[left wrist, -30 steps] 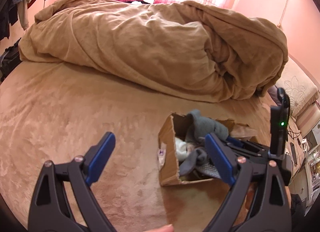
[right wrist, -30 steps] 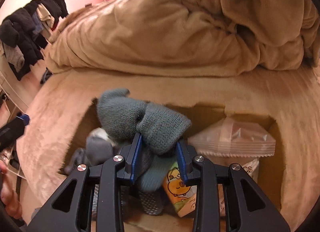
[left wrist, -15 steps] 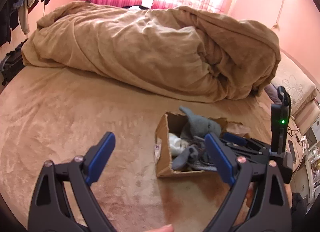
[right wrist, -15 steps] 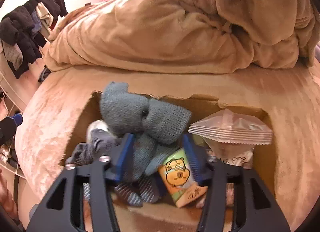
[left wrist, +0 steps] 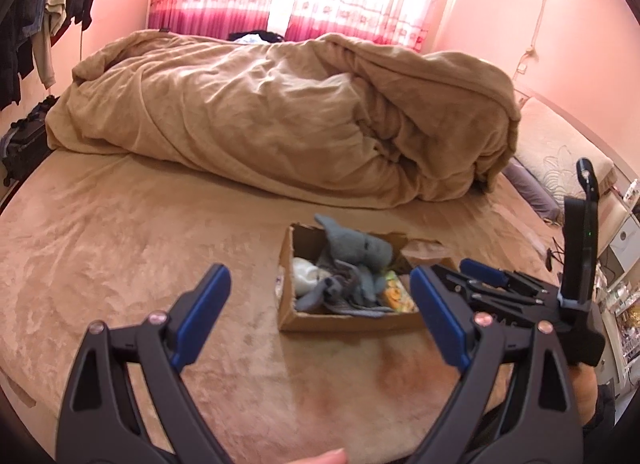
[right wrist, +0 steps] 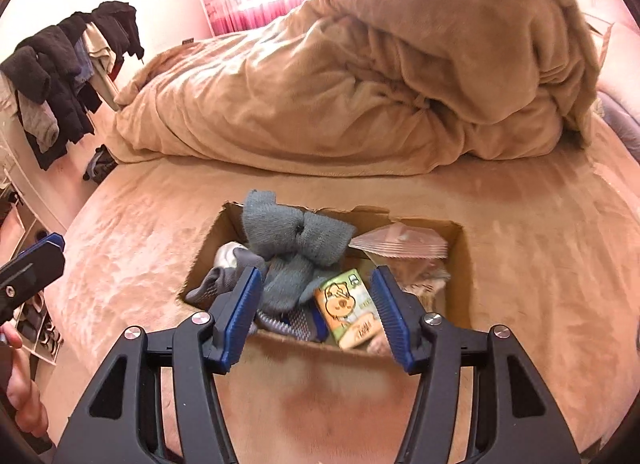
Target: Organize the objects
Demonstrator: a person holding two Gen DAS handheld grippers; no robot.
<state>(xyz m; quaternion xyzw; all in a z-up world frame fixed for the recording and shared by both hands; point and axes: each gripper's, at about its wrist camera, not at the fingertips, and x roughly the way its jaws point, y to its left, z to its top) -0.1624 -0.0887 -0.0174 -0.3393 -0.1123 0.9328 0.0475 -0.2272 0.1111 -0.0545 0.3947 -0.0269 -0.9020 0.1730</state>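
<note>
A torn cardboard box [right wrist: 460, 264] is seen at the centre of the right wrist view, resting on the tan bed cover [right wrist: 540, 256]. Inside it a grey knitted sock bundle [right wrist: 296, 236] is heaped on top, with a white and grey sock [right wrist: 228, 256] at its left, a small carton printed with a cartoon animal [right wrist: 348, 304] low in the middle, and a clear plastic bag [right wrist: 400, 242] at the right. The right gripper [right wrist: 316, 312] is held at the lower centre of that frame with its jaws apart and nothing between them, just over the near wall of the box. The left gripper [left wrist: 320, 320] is shown in the lower half of the left wrist view, jaws spread wide and empty, with the box [left wrist: 288, 276] between and beyond its fingers. A rumpled duvet [left wrist: 280, 116] fills the upper part of both frames.

The step in hand is judged to be a release into the box. It would be done well if the right gripper were drawn straight up and back, so that the loose knit is not snagged on the ribbed pads. The sock bundle stands above the rim and could tip out if brushed.
</note>
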